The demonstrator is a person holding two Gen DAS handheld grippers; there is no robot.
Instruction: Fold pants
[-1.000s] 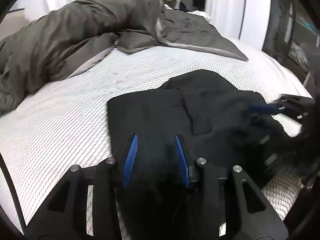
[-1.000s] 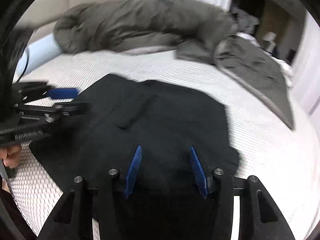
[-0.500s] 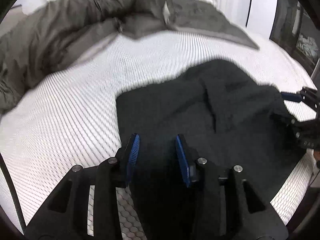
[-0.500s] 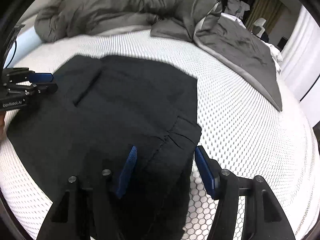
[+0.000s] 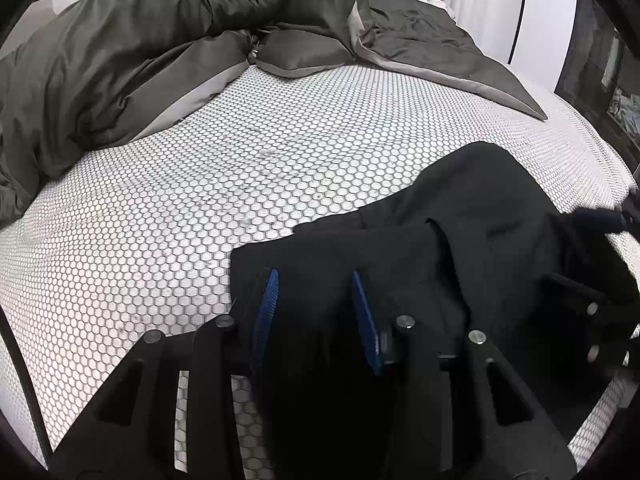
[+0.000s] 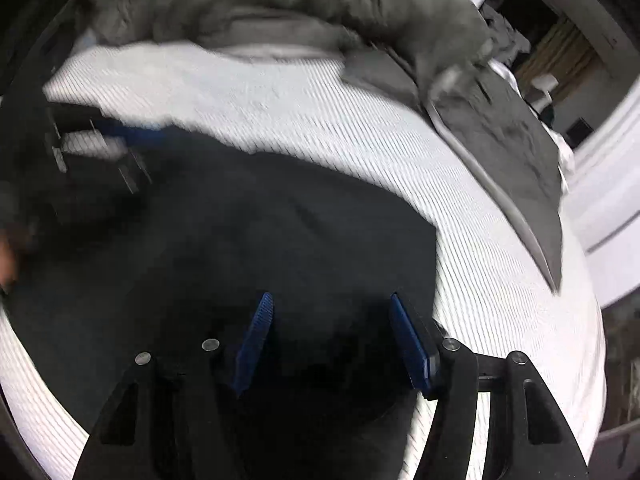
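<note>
Black pants lying folded into a squarish, lumpy stack on the white honeycomb mattress. Left gripper over the near corner, pads apart; right gripper likewise spread above the cloth, just widened, nothing pinched.

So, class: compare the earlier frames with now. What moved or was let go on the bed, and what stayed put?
The right tool has just been opening its jaws, pads standing apart over the black pants. The left tool slid toward the pants' left edge, jaws still slightly apart over the cloth. The pants stay folded on the white mattress; the grey duvet is unchanged.
</note>
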